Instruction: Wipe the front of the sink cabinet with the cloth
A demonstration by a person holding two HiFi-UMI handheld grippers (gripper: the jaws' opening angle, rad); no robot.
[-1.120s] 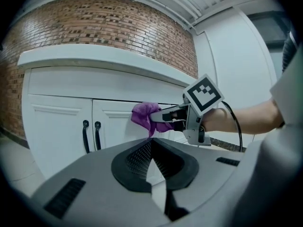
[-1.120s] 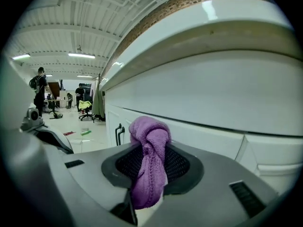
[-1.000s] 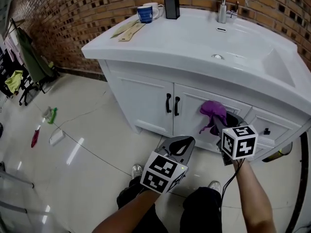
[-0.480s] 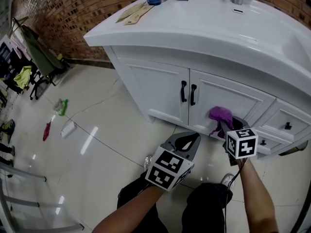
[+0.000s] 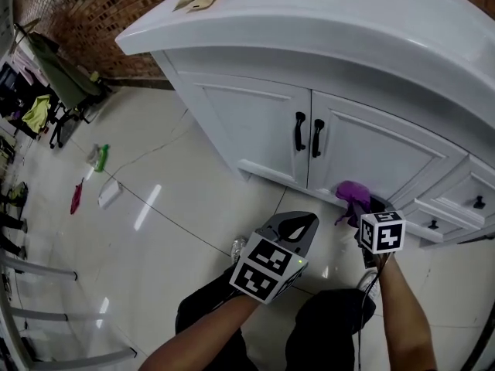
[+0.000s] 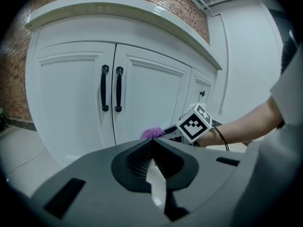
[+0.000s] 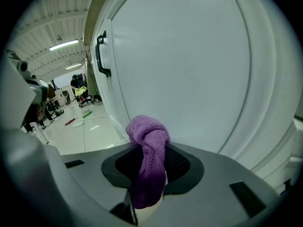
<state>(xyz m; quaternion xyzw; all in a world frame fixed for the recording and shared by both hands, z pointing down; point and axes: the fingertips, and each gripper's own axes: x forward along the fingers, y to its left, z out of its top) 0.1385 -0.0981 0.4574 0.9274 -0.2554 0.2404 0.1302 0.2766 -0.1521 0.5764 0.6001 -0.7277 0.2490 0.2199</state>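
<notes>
Two white cabinet doors meet glossy floor tiles beside brick wall.

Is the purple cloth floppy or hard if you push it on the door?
Probably floppy: the purple cloth droops and folds over where the right gripper pinches it. Its fuzzy surface looks soft, so it would likely squash against the cabinet door rather than scratch.

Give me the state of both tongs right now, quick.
Left tongs: closed, nothing between them.
Right tongs: closed on the purple cloth.
</notes>
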